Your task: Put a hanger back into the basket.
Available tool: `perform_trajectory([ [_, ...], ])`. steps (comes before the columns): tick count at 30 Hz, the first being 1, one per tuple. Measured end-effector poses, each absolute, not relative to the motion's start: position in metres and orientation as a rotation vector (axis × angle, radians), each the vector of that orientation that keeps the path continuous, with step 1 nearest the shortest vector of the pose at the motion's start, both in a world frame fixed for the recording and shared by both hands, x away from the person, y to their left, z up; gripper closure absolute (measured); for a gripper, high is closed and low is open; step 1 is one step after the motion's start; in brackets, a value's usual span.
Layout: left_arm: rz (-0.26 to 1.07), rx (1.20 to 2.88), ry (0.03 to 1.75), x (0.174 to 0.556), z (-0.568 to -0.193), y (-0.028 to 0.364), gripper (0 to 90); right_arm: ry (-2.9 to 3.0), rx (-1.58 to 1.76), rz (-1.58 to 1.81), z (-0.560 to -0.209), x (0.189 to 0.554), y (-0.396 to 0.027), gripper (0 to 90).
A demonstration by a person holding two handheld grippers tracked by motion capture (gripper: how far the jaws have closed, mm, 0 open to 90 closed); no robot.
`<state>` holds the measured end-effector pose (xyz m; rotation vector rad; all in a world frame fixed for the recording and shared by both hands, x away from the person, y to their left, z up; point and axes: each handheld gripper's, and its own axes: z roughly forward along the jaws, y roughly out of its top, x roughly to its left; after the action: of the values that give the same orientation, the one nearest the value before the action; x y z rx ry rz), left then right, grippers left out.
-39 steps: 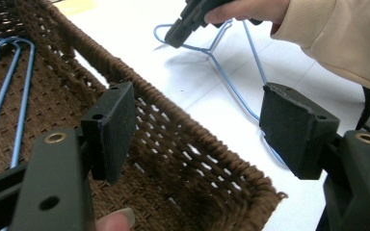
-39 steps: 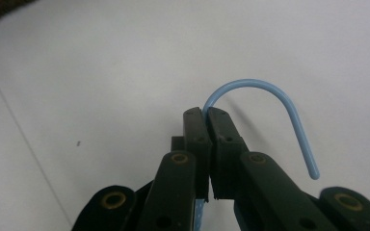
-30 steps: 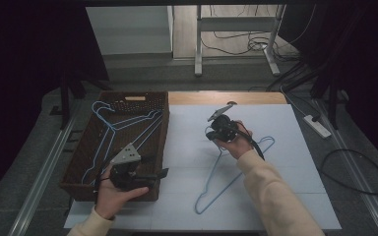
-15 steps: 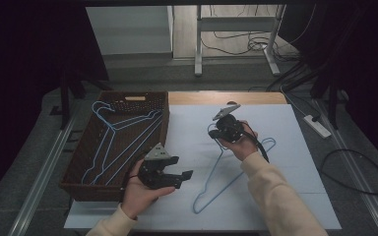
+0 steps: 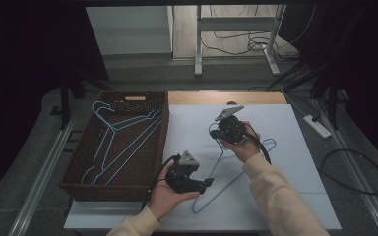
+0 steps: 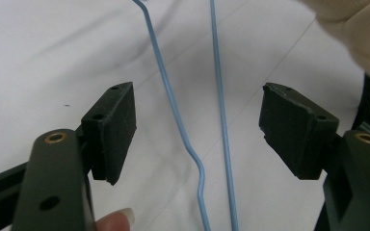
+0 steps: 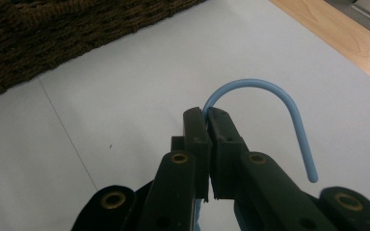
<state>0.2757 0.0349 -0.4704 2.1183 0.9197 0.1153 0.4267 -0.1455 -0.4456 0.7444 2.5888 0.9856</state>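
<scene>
A blue wire hanger (image 5: 241, 174) lies on the white sheet (image 5: 295, 196). My right gripper (image 5: 216, 132) is shut on its hook; in the right gripper view the closed jaws (image 7: 207, 118) pinch the wire where the hook (image 7: 270, 89) begins its curve. My left gripper (image 5: 207, 184) sits low over the hanger's lower left part. In the left gripper view it stands open (image 6: 197, 130), with two of the hanger's wires (image 6: 173, 103) running between the pads without touching them. A cream sleeve (image 6: 356, 29) shows at the top right there.
A brown wicker basket (image 5: 113, 189) stands left of the sheet and holds other blue hangers (image 5: 118, 130). The basket's wall (image 7: 77, 29) is close beyond the hook. Bare wooden table edge (image 5: 226, 97) lies at the back. A power strip (image 5: 317, 125) and cables lie on the floor at the right.
My left gripper has moved right, from the basket's front corner onto the sheet, and now straddles the hanger's wires. The right gripper has kept its hold on the hook and barely moved.
</scene>
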Motion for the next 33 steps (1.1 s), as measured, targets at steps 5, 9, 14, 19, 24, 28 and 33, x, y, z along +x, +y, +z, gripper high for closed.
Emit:
perform_trajectory([
  [5,0.086,2.139,0.946,0.285,-0.485,0.025,29.7,2.587,0.742,0.991,-0.445,0.426,-0.145,88.1],
  [9,0.099,2.164,0.98,0.296,-0.498,0.017,29.8,2.581,0.739,0.999,-0.444,0.424,-0.145,88.1],
  [14,0.101,2.146,1.015,0.306,-0.506,0.015,31.4,2.575,0.739,1.01,-0.442,0.423,-0.146,88.0],
  [19,0.072,2.135,1.031,0.315,-0.514,0.012,34.2,2.569,0.735,1.018,-0.441,0.422,-0.146,88.0],
  [24,0.036,2.117,1.033,0.32,-0.519,0.011,45.8,2.563,0.732,1.025,-0.439,0.42,-0.148,88.0],
  [28,-0.004,2.102,1.021,0.321,-0.519,0.011,66.7,2.558,0.729,1.03,-0.437,0.419,-0.149,88.0],
  [33,-0.016,2.086,1.003,0.32,-0.516,0.011,81.4,2.539,0.725,1.049,-0.433,0.415,-0.152,88.0],
])
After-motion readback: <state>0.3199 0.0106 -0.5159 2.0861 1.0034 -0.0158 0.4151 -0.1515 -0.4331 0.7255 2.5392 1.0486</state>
